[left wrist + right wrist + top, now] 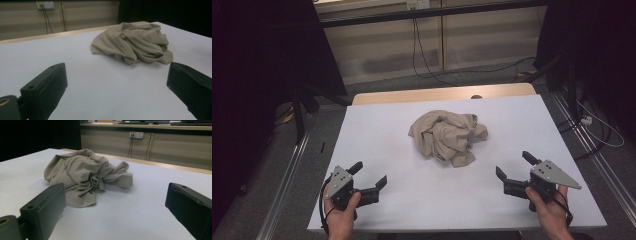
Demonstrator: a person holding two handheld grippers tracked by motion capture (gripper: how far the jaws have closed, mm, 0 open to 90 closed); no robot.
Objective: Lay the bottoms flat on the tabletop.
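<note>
Our left gripper (371,174) has its jaws spread wide apart with nothing between them, and in the left gripper view we see bare white tabletop in the gap. Same story on the other side: our right gripper (514,163) stands with jaws wide apart, holding nothing, low over the near right part of the table (377,135). Both point inward toward the beige cloth (447,136), and neither touches it. It lies crumpled in a loose heap around the middle of the white surface, well apart from both grippers, one flap trailing toward us. Beyond the table's far wooden edge (442,93) we see cables (422,55) hanging down a pale wall panel.
</note>
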